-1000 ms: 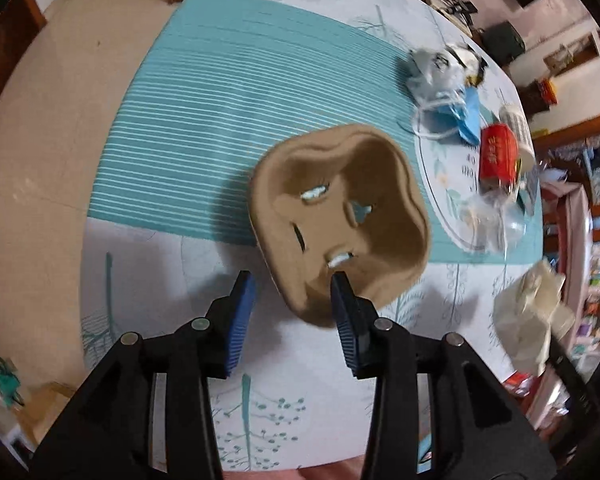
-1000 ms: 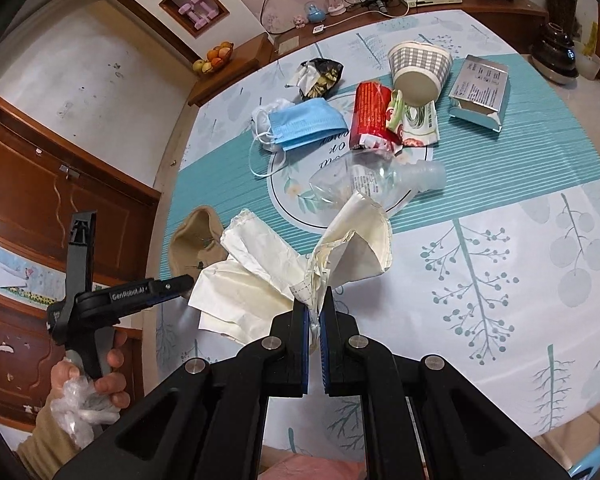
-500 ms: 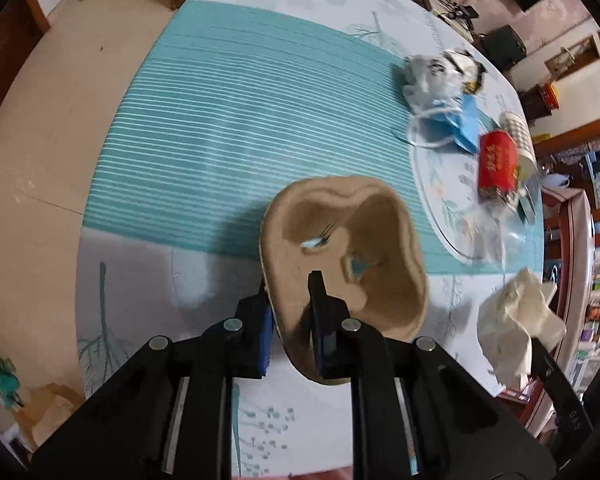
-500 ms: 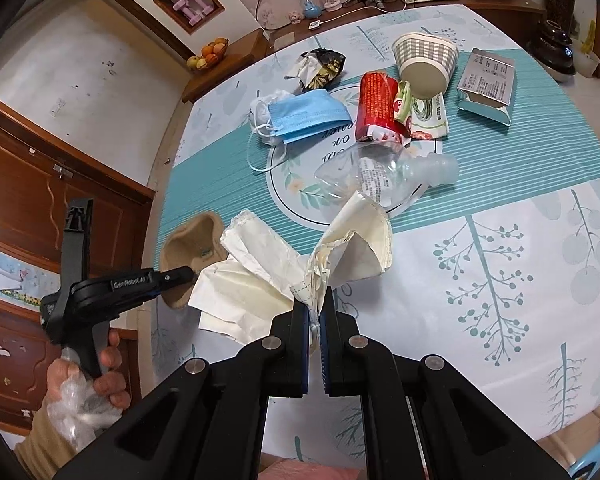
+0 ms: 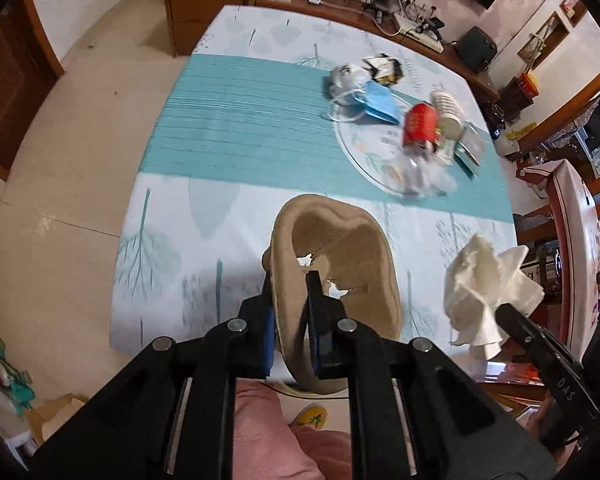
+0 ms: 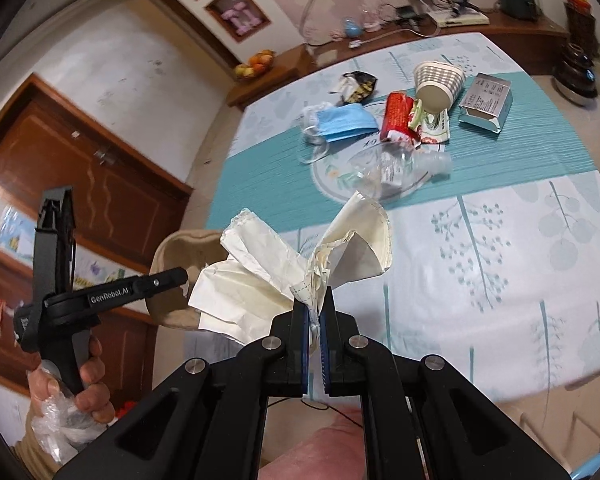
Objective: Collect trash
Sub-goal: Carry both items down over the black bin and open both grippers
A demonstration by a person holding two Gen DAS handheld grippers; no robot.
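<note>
The left gripper (image 5: 290,300) is clamped narrow on the rim of a brown moulded-pulp cup carrier (image 5: 340,264), a rough, fibrous tray with rounded lobes and torn slots, held off the table in the lower centre of the left wrist view. The right gripper (image 6: 314,308) pinches a crumpled cream paper bag (image 6: 284,276), creased and matte, its flaps fanning up in the middle of the right wrist view. The table (image 6: 500,248) wears a smooth cloth printed with pale trees and a ribbed teal band. In the upper centre of that view lie a pleated blue face mask (image 6: 346,122), a glossy red wrapper (image 6: 396,116), a checked paper cup (image 6: 436,84) on its side, a small carton (image 6: 486,102) and a crushed clear plastic bottle (image 6: 400,166).
</note>
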